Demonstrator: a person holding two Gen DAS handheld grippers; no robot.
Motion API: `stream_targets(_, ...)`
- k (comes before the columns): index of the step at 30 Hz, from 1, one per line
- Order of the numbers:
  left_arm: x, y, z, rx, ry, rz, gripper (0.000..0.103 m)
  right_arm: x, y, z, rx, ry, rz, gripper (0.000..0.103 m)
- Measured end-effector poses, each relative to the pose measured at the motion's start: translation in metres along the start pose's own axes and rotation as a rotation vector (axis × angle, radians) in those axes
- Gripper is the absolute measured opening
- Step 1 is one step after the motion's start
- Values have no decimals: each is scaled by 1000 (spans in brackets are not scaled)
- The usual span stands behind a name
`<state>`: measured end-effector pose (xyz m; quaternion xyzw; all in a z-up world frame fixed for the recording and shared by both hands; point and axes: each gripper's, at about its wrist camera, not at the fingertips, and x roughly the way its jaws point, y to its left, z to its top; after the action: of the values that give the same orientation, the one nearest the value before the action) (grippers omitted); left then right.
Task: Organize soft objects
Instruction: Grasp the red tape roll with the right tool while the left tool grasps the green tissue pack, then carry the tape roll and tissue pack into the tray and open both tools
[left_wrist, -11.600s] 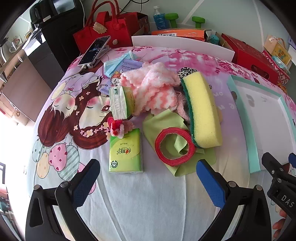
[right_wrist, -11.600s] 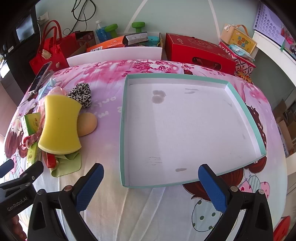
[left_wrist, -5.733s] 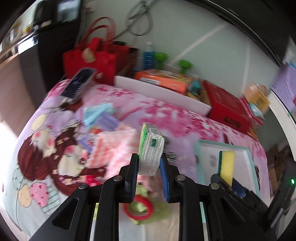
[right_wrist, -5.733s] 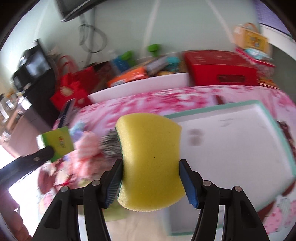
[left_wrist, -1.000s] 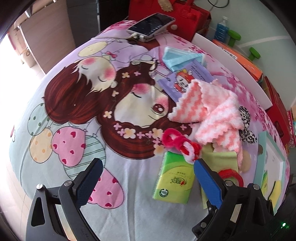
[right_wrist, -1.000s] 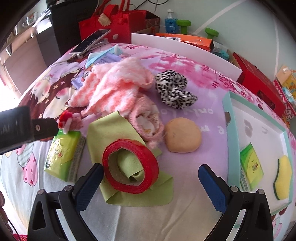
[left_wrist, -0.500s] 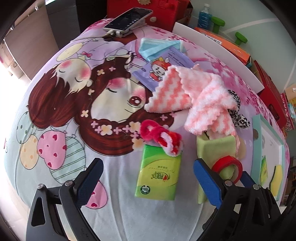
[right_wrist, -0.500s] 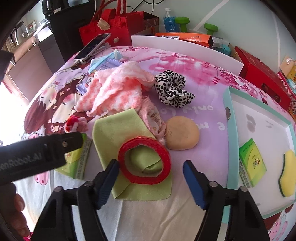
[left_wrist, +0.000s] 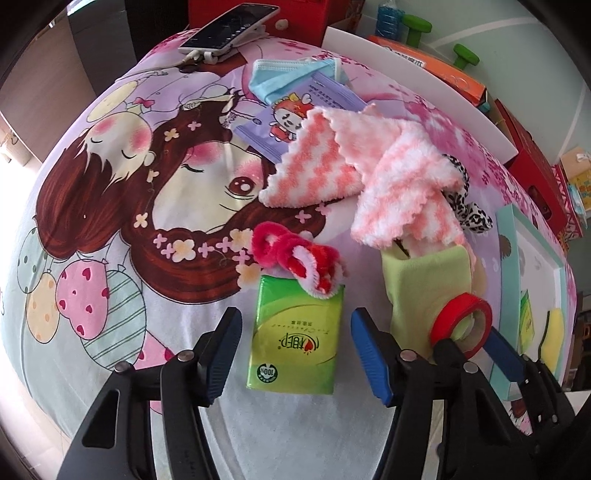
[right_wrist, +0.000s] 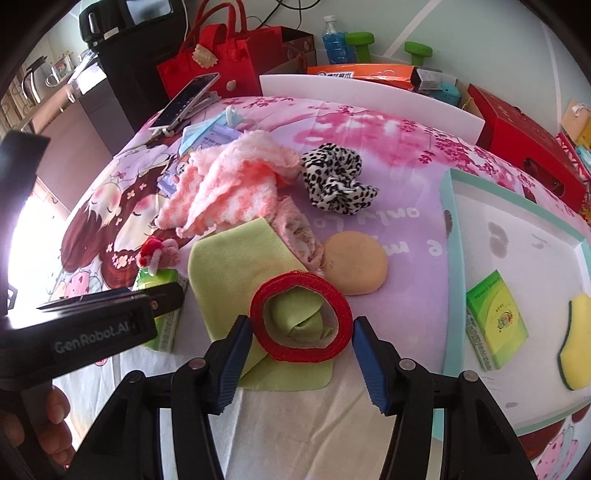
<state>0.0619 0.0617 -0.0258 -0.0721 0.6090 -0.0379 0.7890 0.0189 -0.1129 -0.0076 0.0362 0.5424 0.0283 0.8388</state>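
Observation:
A green tissue pack (left_wrist: 295, 343) lies flat on the cartoon-print sheet, one end under a red-pink scrunchie (left_wrist: 291, 251). My left gripper (left_wrist: 295, 321) points down over it, jaws closing, the pack between the pads with a gap on both sides. A red tape ring (right_wrist: 295, 277) rests on a light green cloth (right_wrist: 236, 266). My right gripper (right_wrist: 301, 328) straddles the ring, jaws closing, pads near its sides. A pink-white towel (right_wrist: 229, 177), a leopard scrunchie (right_wrist: 336, 177) and a tan puff (right_wrist: 354, 262) lie behind.
A teal-rimmed white tray (right_wrist: 447, 221) at the right holds another tissue pack (right_wrist: 495, 317) and a yellow sponge (right_wrist: 580, 339). A phone (left_wrist: 229, 29), blue mask (left_wrist: 288, 74) and purple packet (left_wrist: 295, 110) lie at the far side. Red bags and boxes stand behind the bed.
Both grippers' jaws have narrowed from wide open. The left one moved over the tissue pack, which now lies between its pads. The right one closed in around the red tape ring.

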Motion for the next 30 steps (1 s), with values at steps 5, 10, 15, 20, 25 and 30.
stream_targets(5,4,-3,-1,24,12,2,49,-4,-8,1,22,-5,2,59)
stream_targets(10,0,-6,0,42,-10,-2,49,-11,-19,1,54,-19,1,59)
stream_targets(15,-14,-6,1,60,-50,-12,49,-16,-37,2,103,-29,-16,58)
stream_targets(20,-29,-4,2,69,-93,-20,49,-17,-46,1,127,-25,-18,57)
stream_targets(25,-46,-4,1,68,-142,-27,49,-17,-47,1,123,-21,-11,57)
stream_targets(30,-65,-7,3,59,-206,-35,49,-26,-50,1,129,-44,-3,56)
